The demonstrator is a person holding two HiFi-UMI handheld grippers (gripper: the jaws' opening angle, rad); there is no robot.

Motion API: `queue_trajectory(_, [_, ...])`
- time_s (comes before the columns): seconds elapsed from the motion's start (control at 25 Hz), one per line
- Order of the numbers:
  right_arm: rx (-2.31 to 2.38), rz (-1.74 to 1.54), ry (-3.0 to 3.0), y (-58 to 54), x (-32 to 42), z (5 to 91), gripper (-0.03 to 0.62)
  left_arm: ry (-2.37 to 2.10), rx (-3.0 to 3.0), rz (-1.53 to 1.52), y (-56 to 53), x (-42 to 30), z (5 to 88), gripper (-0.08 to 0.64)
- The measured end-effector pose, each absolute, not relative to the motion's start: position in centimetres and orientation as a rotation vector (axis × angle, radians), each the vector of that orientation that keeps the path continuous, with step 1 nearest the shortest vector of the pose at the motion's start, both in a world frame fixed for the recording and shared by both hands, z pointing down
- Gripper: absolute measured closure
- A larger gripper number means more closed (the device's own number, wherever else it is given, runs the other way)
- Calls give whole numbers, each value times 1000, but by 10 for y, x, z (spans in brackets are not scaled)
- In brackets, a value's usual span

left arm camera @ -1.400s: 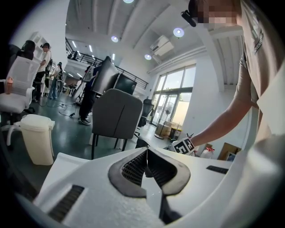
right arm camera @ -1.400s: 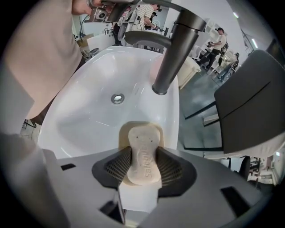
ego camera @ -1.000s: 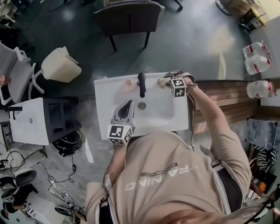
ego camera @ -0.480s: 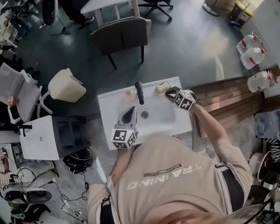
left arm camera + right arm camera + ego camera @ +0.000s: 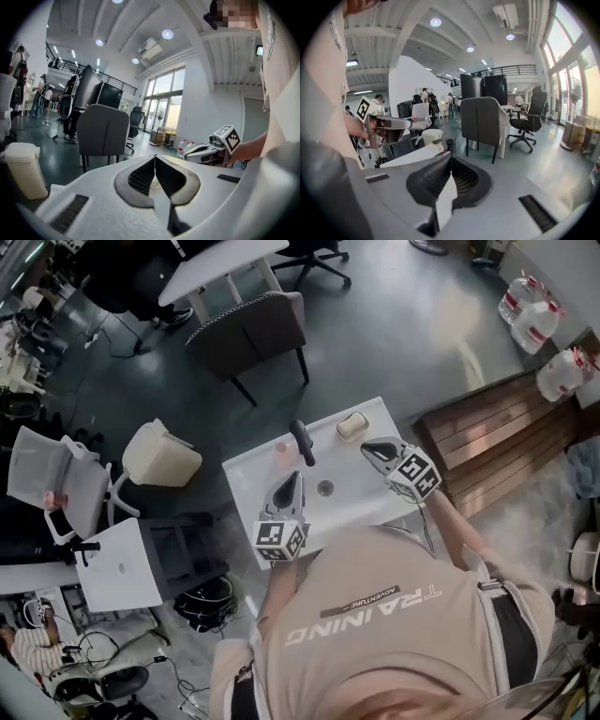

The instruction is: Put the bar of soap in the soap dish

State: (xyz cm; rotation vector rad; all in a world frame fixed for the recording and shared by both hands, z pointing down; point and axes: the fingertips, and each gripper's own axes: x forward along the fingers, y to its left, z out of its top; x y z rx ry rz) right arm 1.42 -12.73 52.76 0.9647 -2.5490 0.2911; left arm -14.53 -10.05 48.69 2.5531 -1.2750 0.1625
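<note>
The bar of soap (image 5: 353,425) lies in the soap dish (image 5: 339,431) at the far right corner of the white washbasin (image 5: 370,498); both are cream, so the edge between them is hard to make out. Just left of the dish stands a black tap (image 5: 302,441). A small pinkish thing (image 5: 281,448), too small to identify, sits on the far side of the tap. The drain (image 5: 325,488) sits in the middle of the bowl.

The right gripper (image 5: 367,443) hangs over the right side of the basin, near the dish but clear of it. Its jaws are pressed together with nothing between them. The left gripper (image 5: 298,475) hangs over the near left part of the bowl, its tips meeting too, and it is likewise empty.

The basin is a free-standing unit on a dark, glossy grey floor. Beyond it stands a grey chair (image 5: 248,332), with a white table (image 5: 220,261) further off. To the left are a cream waste bin (image 5: 161,454), a white office chair (image 5: 52,486) and a low white cabinet (image 5: 117,570). To the right lies a slatted wooden platform (image 5: 502,432), with big water bottles (image 5: 530,310) behind it.
</note>
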Motion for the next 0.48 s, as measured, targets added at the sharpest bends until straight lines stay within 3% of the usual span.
queue_trajectory(0.48, [976,62,-2704,-114,-2,441,577,-1368,2677,46,-129,-150,415,549])
